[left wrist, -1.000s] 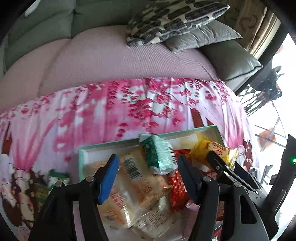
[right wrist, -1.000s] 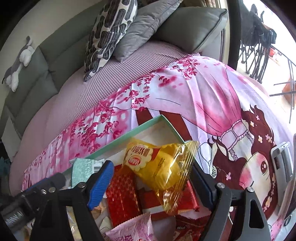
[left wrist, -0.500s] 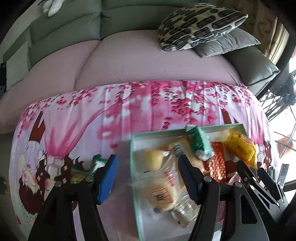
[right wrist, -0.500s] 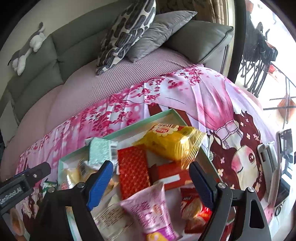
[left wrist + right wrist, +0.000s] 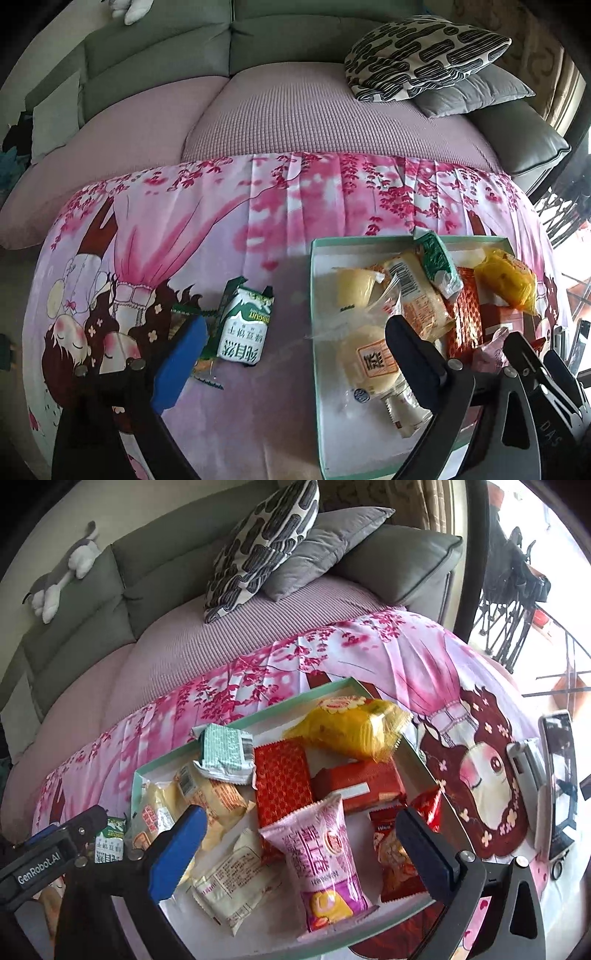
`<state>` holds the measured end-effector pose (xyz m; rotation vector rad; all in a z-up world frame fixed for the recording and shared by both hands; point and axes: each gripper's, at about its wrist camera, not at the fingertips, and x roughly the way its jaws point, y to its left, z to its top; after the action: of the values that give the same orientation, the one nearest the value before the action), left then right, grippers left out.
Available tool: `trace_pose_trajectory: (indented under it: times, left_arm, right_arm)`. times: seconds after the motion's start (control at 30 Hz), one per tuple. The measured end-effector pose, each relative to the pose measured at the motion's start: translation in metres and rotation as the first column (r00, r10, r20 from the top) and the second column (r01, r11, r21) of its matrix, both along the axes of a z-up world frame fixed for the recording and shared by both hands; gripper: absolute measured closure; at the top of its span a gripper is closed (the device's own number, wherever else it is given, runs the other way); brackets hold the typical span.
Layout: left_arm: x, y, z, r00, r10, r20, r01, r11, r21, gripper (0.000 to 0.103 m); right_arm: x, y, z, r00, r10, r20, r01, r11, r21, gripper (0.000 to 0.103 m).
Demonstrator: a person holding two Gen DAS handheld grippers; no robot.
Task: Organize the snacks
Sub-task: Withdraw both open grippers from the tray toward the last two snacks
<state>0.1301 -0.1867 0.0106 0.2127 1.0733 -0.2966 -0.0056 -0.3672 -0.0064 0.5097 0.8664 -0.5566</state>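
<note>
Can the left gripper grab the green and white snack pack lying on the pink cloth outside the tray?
Probably yes. The left gripper is open and empty, and the green and white pack lies uncovered on the cloth just ahead, left of the tray.

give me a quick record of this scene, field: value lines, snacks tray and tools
surface: pink printed cloth over a sofa
tray: mint-rimmed tray, holding most of the snacks
in tray: yellow pack, red patterned pack, pink pack, green-white pack
outside tray: green and white biscuit pack on the cloth, left of the tray
left tool: open, jaws have just been opening, nothing gripped
right tool: open, jaws have just been opening, above the pink pack, nothing gripped
</note>
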Motion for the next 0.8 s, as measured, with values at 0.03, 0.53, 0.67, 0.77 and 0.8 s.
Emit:
trace_pose_trajectory:
  times: [0.03,0.53,0.67,0.77,0.8]
  left_arm:
    - [-0.001,0.001,-0.001,1.0,-0.001,-0.001,0.001,1.0,-0.002,0.006]
    - [-0.006,0.026,-0.014,0.999,-0.02,-0.032,0.02,1.0,0.0,0.005]
    - [-0.003,0.042,-0.016,0.999,-0.007,-0.039,0.008,0.999,0.035,0.005]
    - [0.003,0.059,-0.015,0.999,0.031,-0.028,-0.029,0.998,0.049,0.005]
    - [0.004,0.065,-0.015,0.999,0.043,-0.025,-0.042,0.998,0.052,0.005]
  right_arm:
    - [-0.002,0.0,0.0,1.0,-0.006,0.0,0.006,1.0,0.001,0.0]
    - [-0.011,0.02,-0.002,1.0,0.019,-0.005,-0.019,1.0,0.008,0.0]
    - [-0.003,0.04,0.007,0.998,0.062,0.007,-0.062,0.998,-0.013,0.0]
    - [0.005,0.054,0.013,0.996,0.091,0.022,-0.09,0.996,-0.024,0.0]
    - [0.008,0.058,0.014,0.995,0.099,0.026,-0.099,0.995,-0.026,0.0]
